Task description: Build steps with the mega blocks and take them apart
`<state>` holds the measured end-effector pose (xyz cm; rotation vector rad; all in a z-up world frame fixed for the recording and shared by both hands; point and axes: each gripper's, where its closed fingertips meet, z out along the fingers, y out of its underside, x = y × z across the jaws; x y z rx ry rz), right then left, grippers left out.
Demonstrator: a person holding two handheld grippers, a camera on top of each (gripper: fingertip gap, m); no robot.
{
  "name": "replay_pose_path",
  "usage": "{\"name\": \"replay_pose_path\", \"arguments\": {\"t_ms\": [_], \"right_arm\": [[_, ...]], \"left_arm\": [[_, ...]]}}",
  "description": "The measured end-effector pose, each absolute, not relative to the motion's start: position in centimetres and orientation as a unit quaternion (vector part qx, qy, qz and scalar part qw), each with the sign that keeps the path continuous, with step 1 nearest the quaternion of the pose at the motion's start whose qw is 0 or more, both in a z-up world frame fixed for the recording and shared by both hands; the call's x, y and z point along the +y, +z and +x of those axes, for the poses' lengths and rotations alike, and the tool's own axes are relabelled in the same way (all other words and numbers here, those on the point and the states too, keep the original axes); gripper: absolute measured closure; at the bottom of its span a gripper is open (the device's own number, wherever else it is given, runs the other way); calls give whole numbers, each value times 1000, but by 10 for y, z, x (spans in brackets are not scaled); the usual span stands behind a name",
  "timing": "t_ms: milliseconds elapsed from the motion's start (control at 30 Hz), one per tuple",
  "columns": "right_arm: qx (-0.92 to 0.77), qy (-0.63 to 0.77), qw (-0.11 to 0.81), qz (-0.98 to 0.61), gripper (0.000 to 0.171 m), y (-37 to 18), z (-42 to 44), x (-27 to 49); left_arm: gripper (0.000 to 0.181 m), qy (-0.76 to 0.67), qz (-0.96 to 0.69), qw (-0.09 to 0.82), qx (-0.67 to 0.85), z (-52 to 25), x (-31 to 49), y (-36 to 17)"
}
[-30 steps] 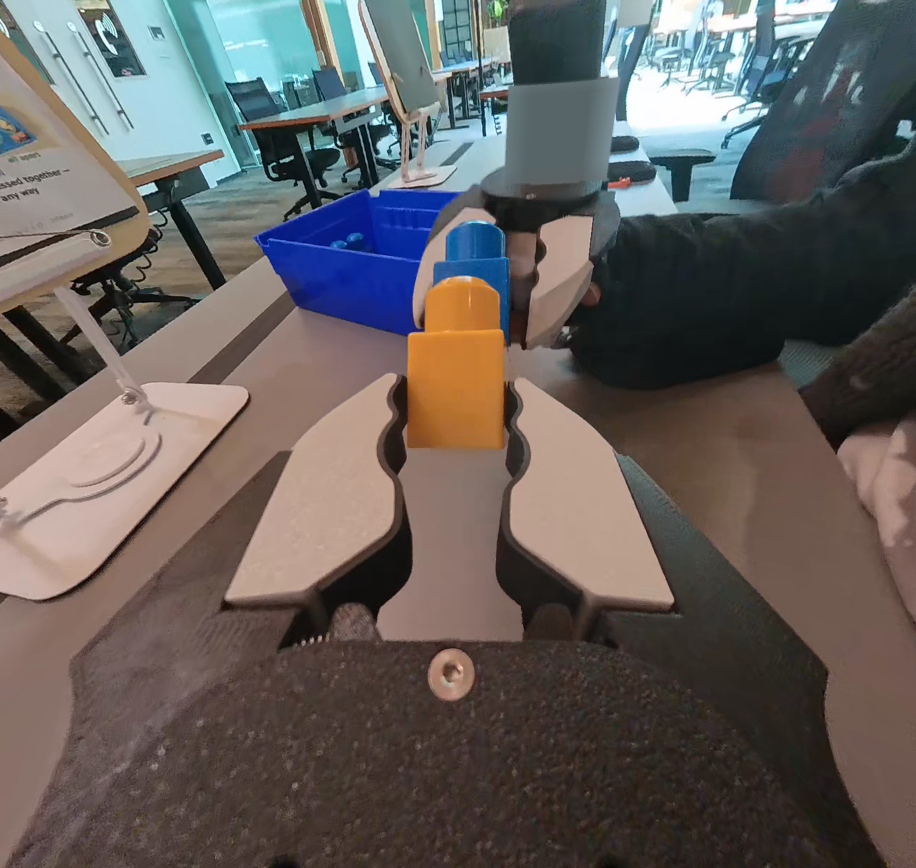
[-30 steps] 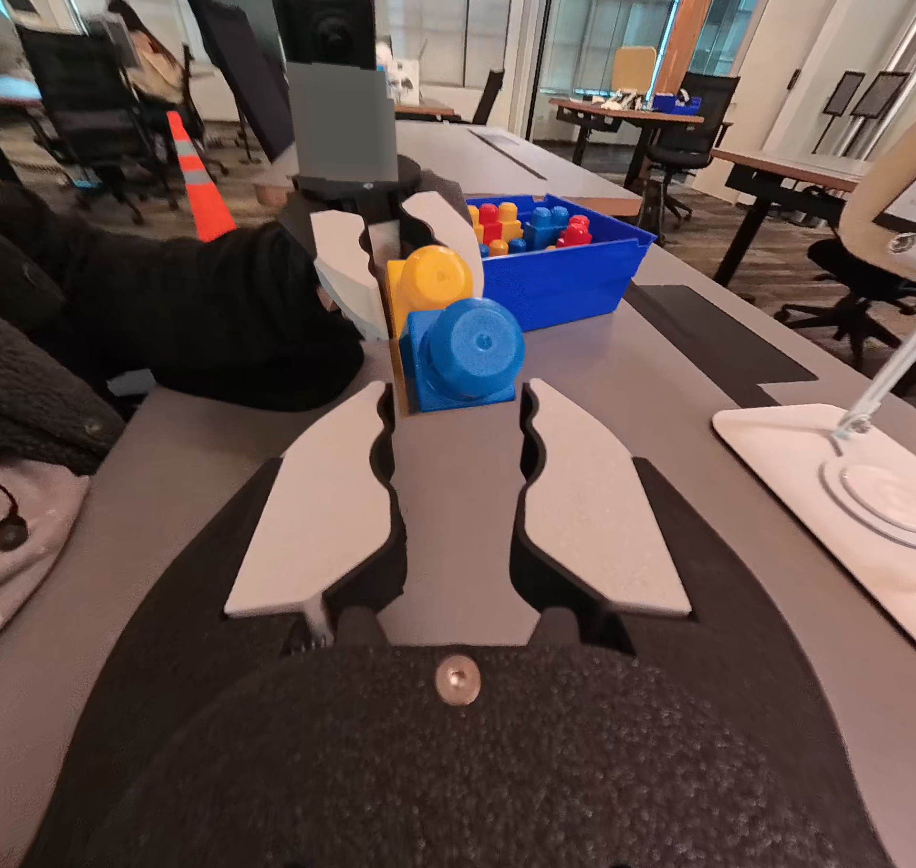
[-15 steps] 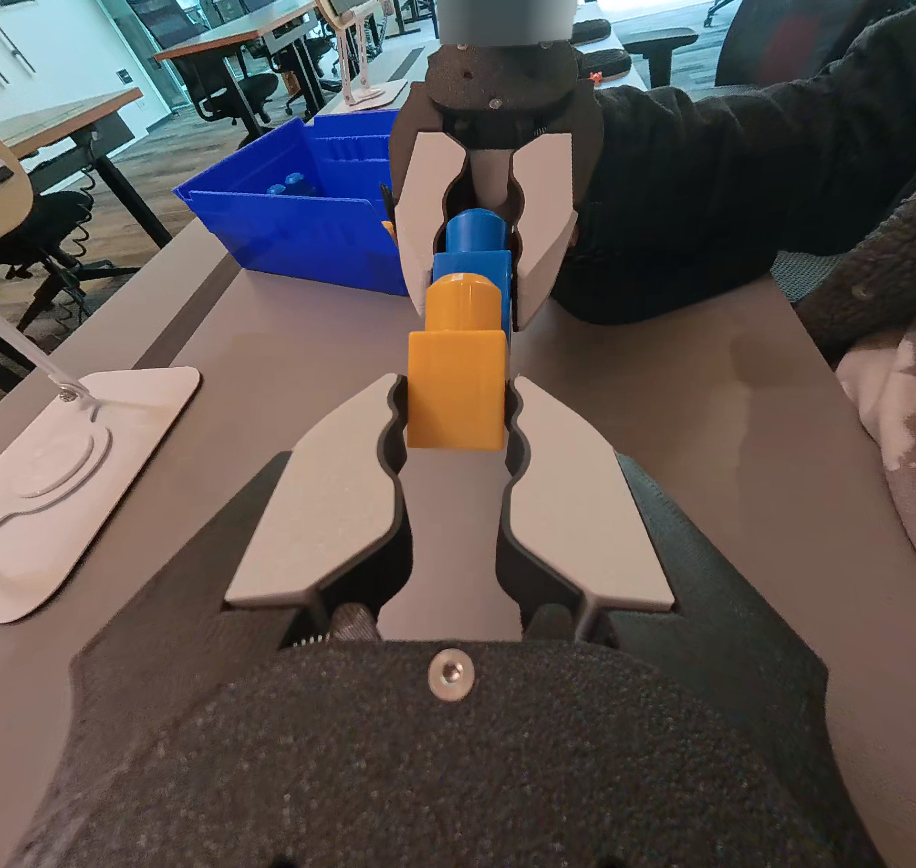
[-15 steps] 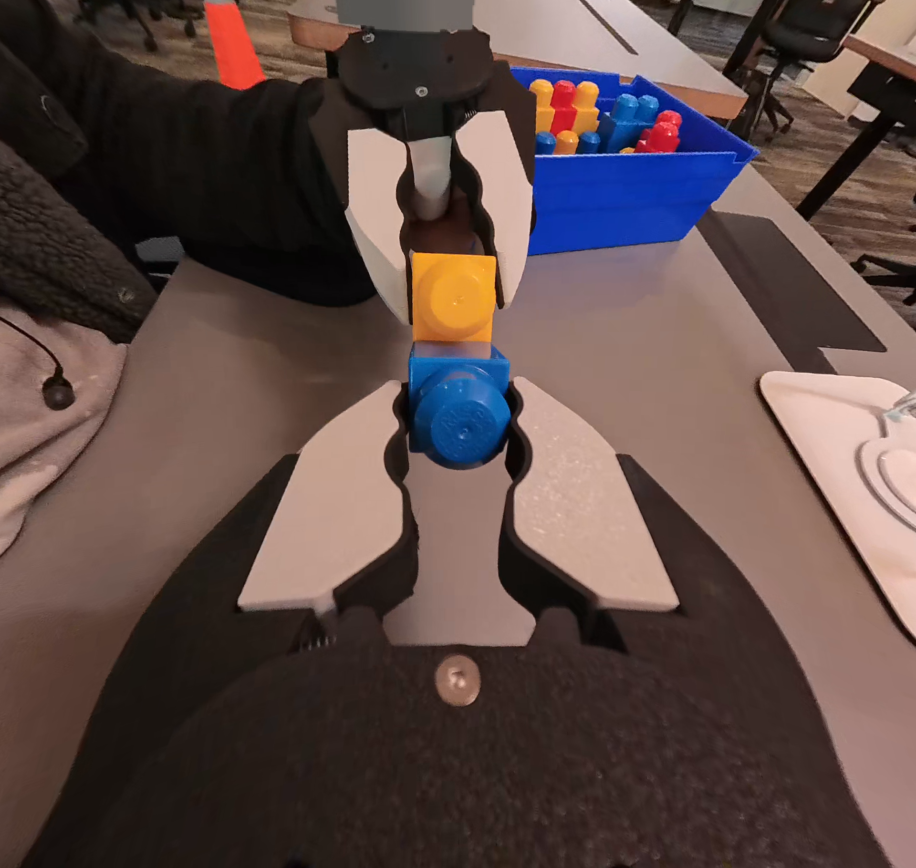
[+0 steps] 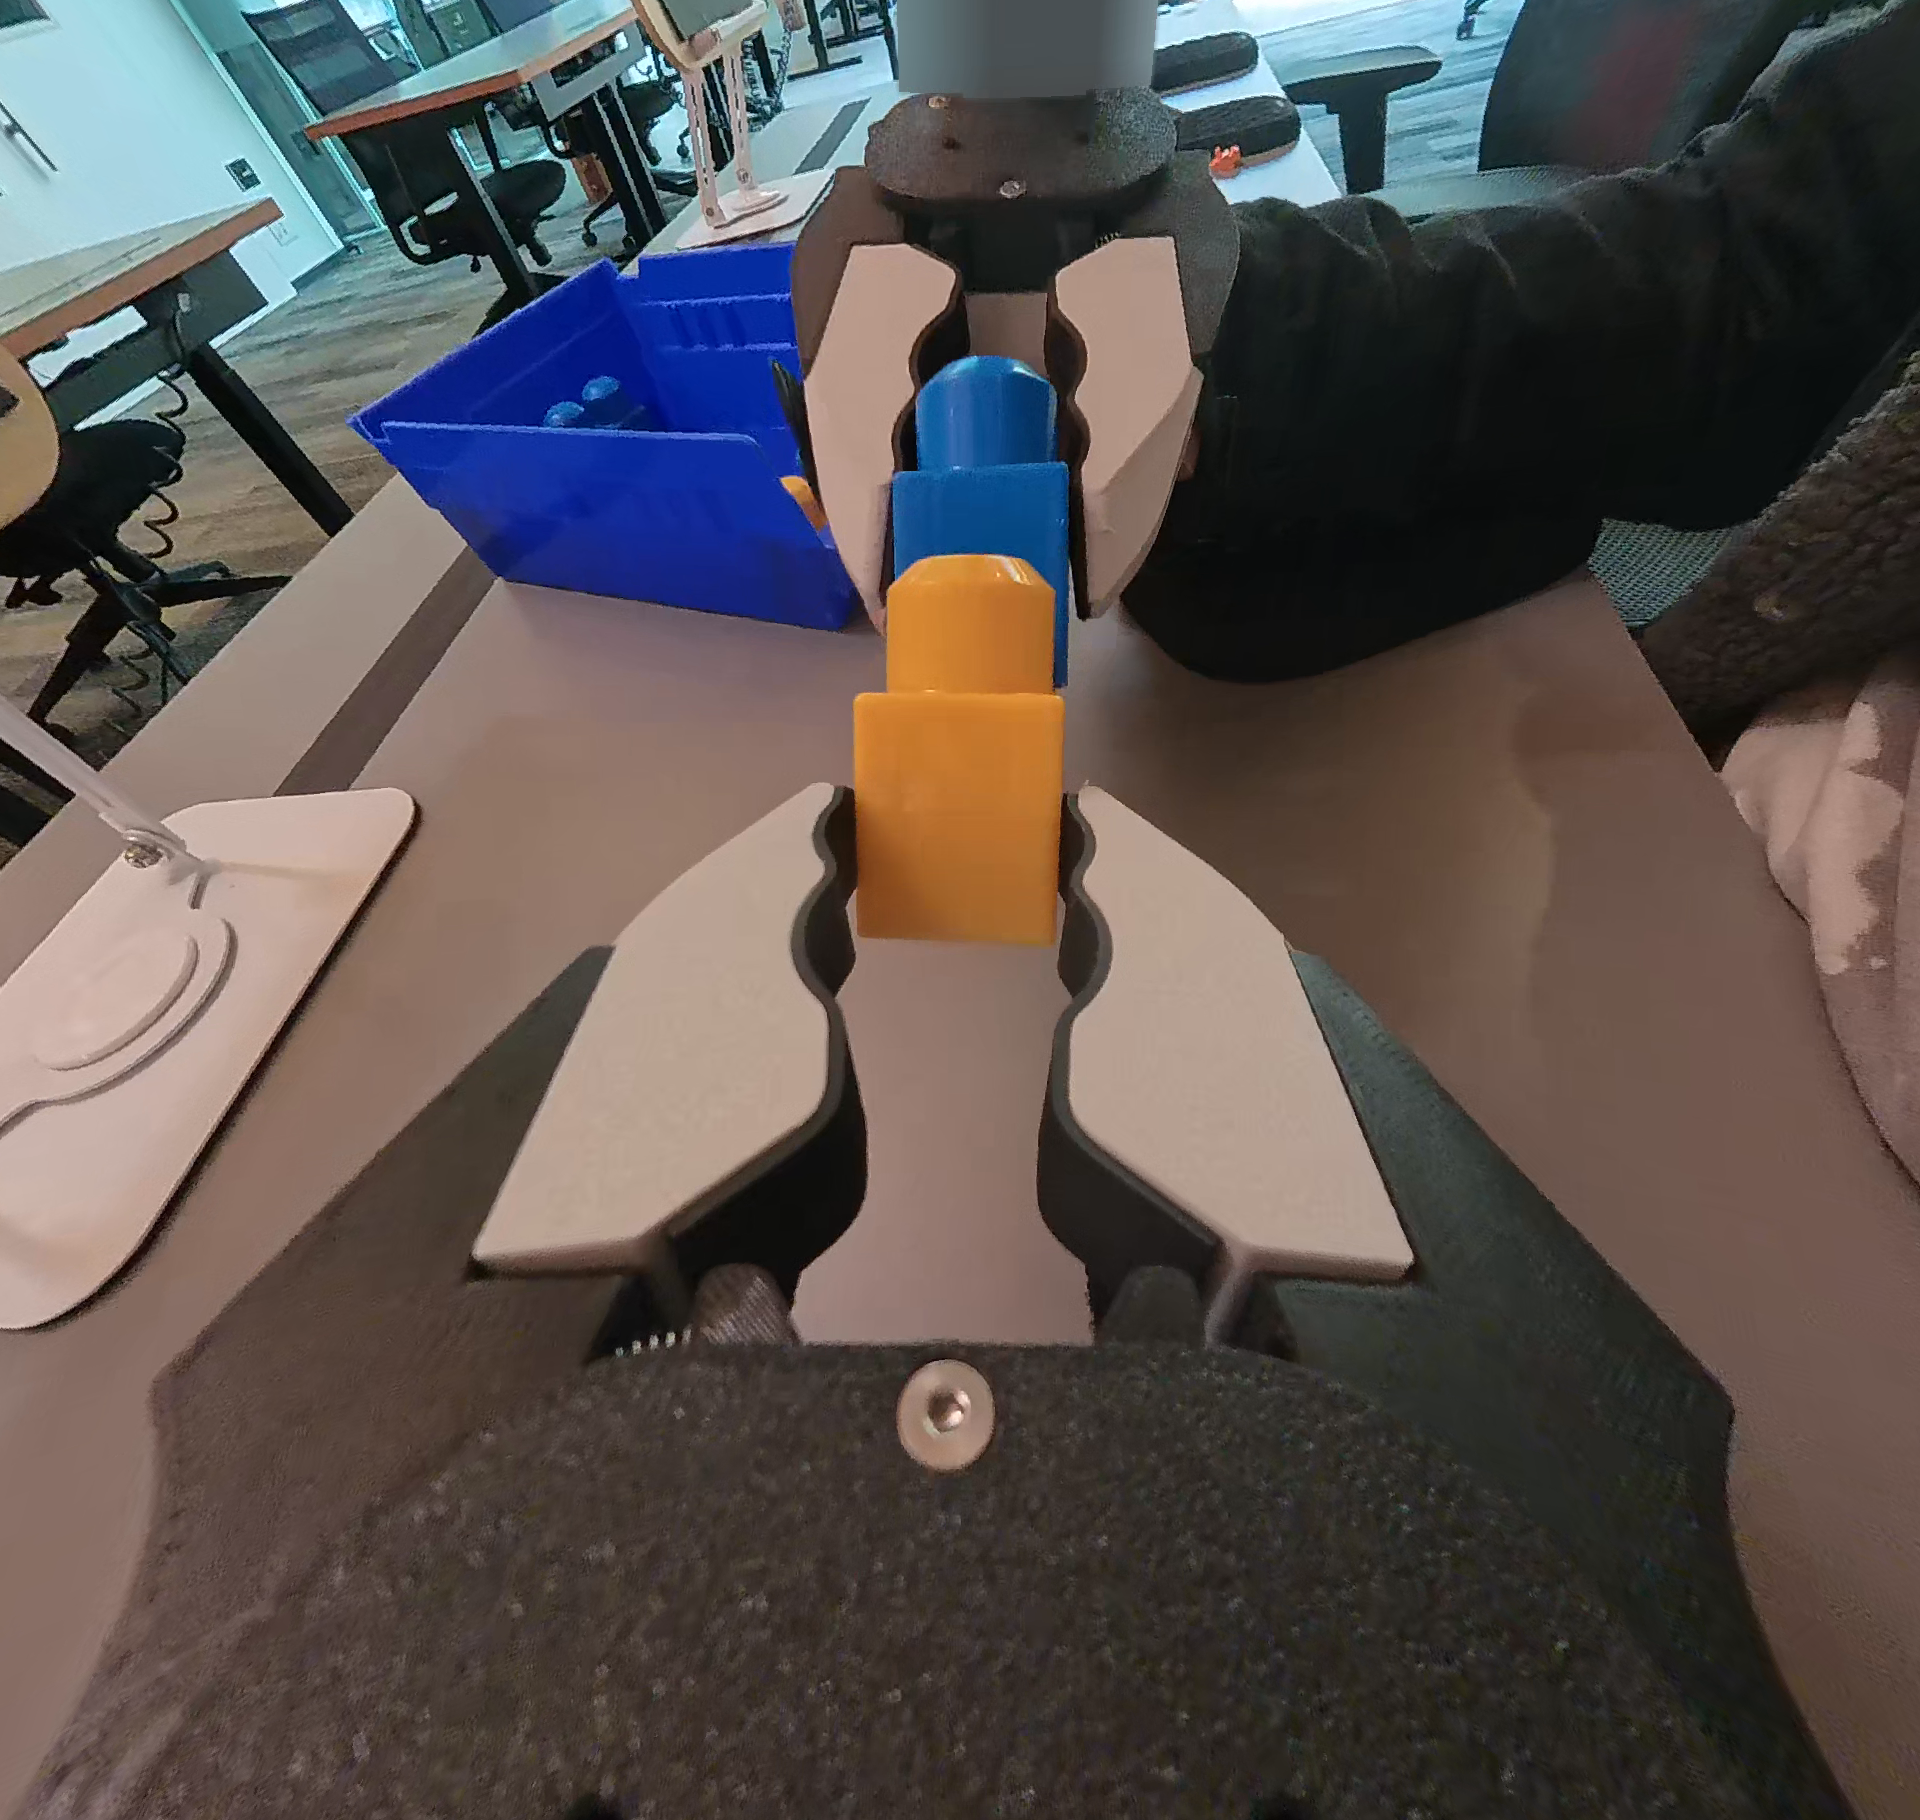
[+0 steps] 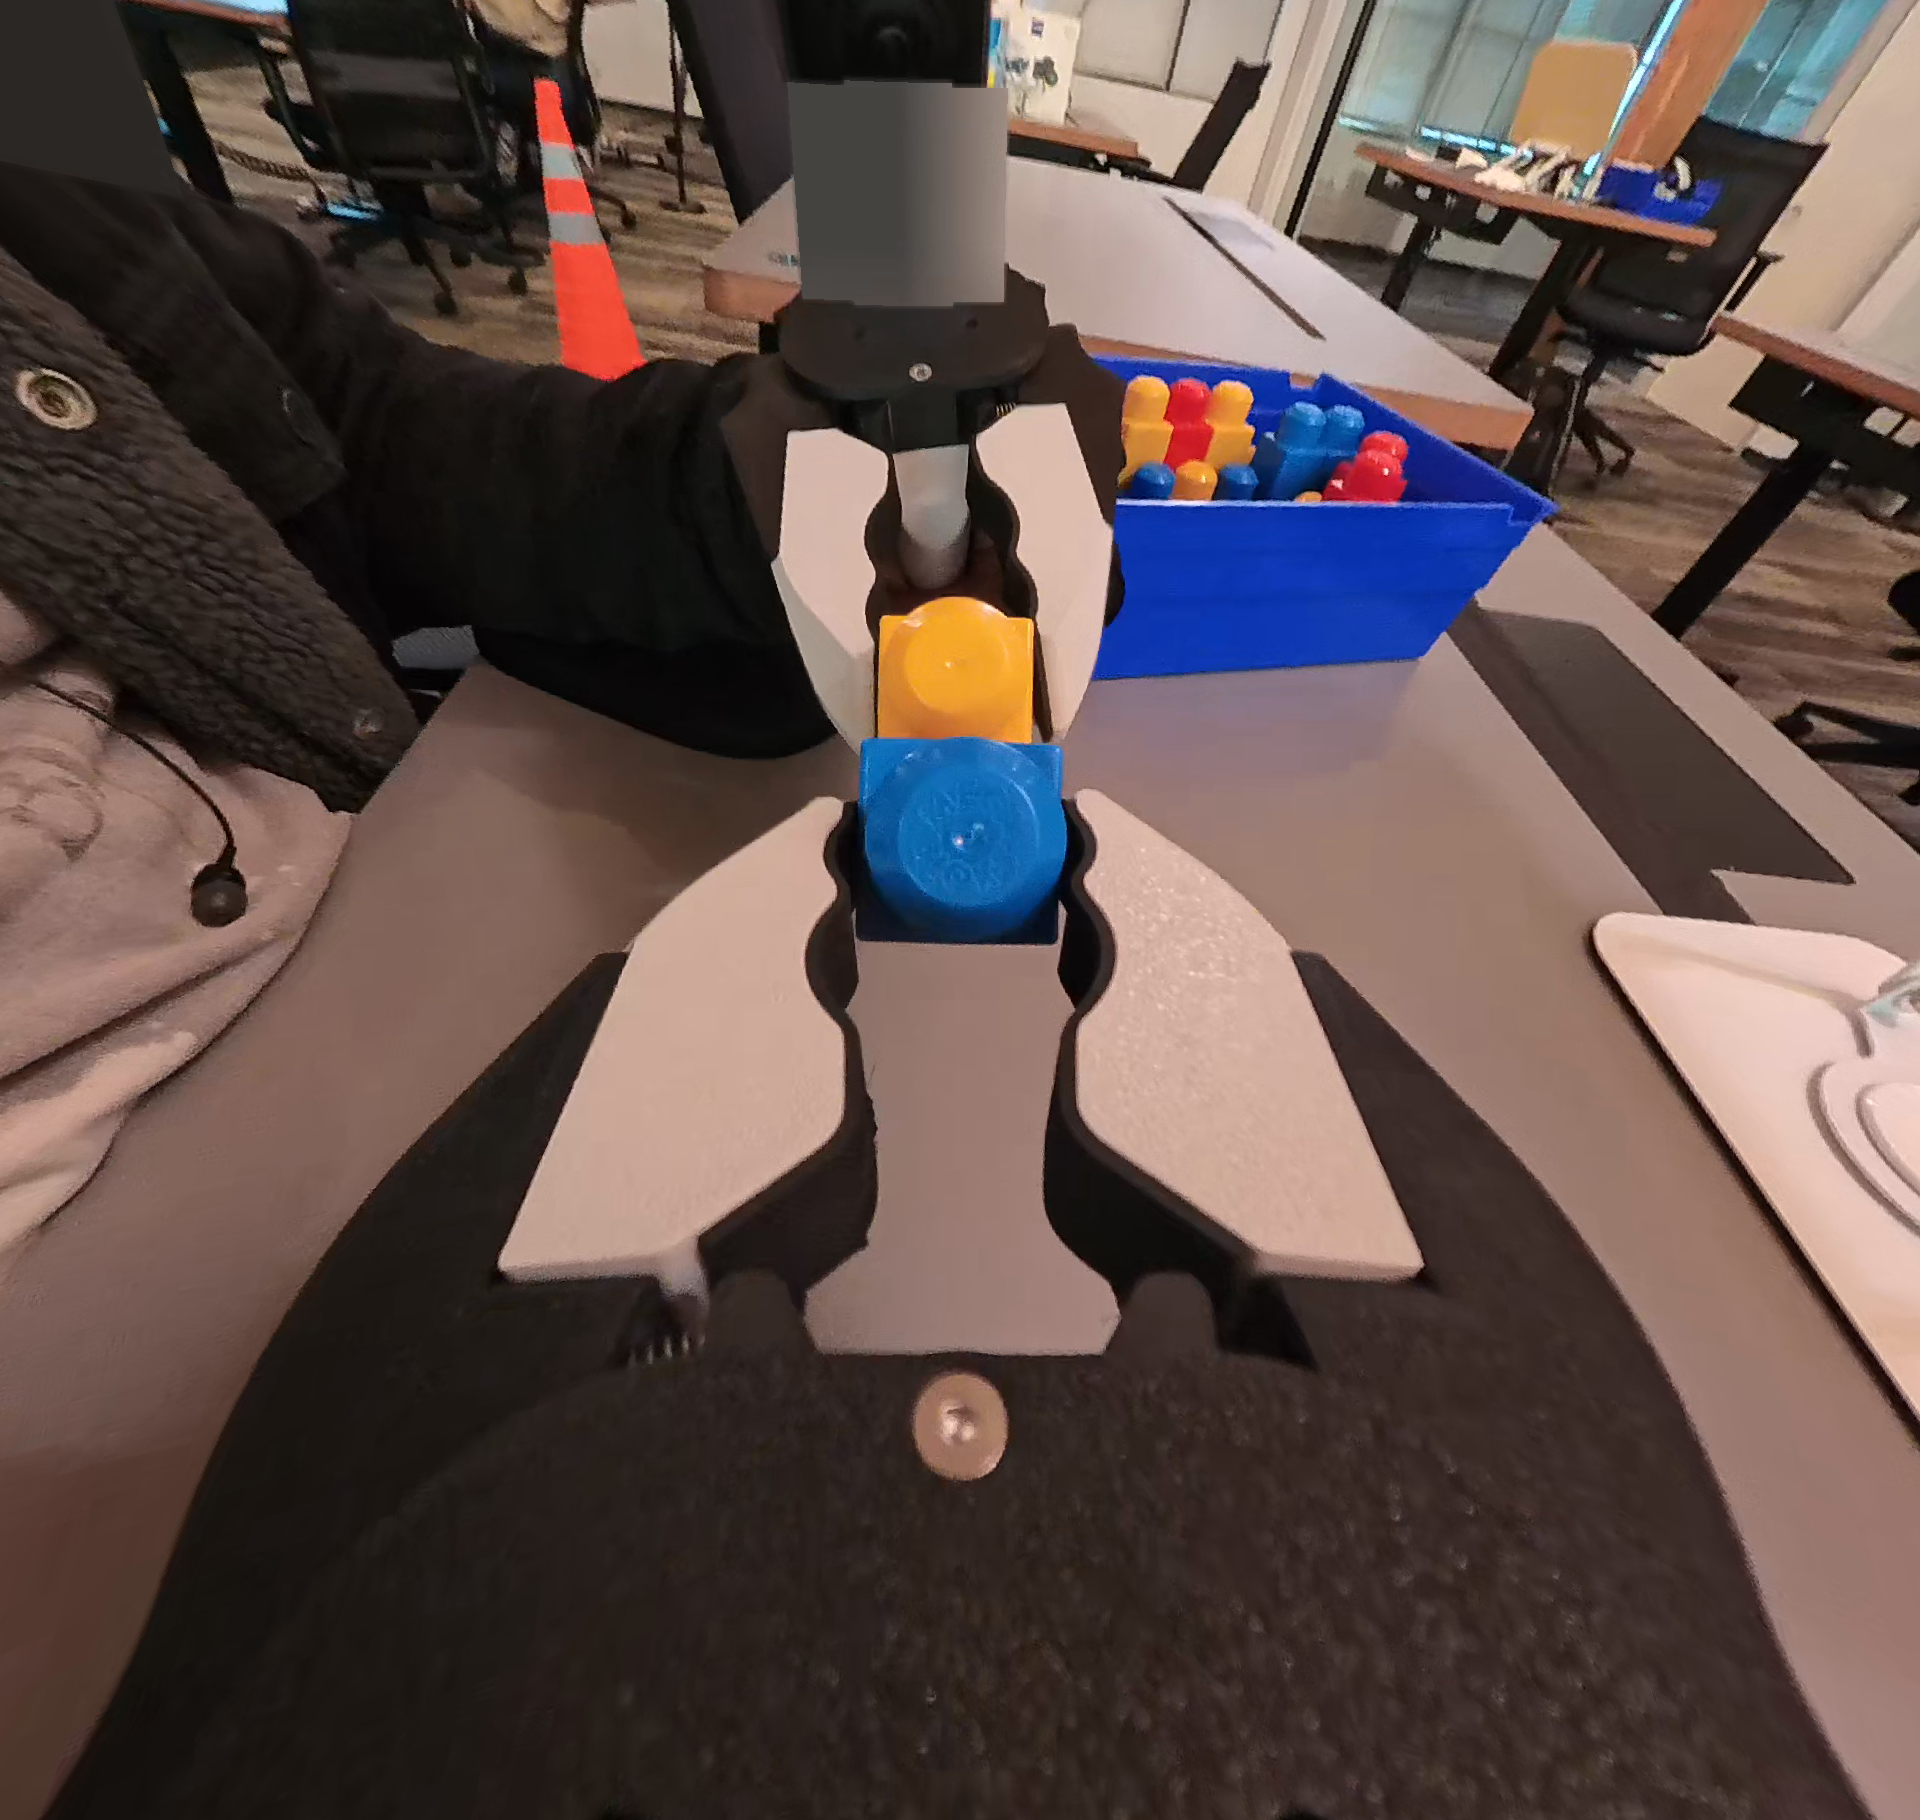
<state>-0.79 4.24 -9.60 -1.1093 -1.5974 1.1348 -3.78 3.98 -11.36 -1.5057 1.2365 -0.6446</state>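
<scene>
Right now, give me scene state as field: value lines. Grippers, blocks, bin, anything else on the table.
left gripper: shut on orange block
right gripper: shut on blue block
block relation: held over the table, studs up, one behind the other; whether they touch or are joined, cannot tell
gripper facing: head-on, tips toward each other
blue bin: on the grey table, holds yellow, red and blue blocks
white stand base: on the table, beside the left gripper
behind: orange traffic cone on the floor
</scene>
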Motion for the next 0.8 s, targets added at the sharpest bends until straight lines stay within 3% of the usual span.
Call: {"name": "replay_pose_path", "arguments": {"t_ms": [567, 667, 800], "right_arm": [[-627, 479, 444, -424, 135, -83, -5, 38], [-555, 542, 497, -388, 136, -38, 20, 48], [-530, 496, 563, -394, 135, -15, 45, 65]], "left_arm": [[144, -266, -629, 512, 520, -38, 39, -115], [144, -243, -650, 512, 507, -56, 49, -124], [144, -261, -636, 559, 465, -63, 55, -96]]}}
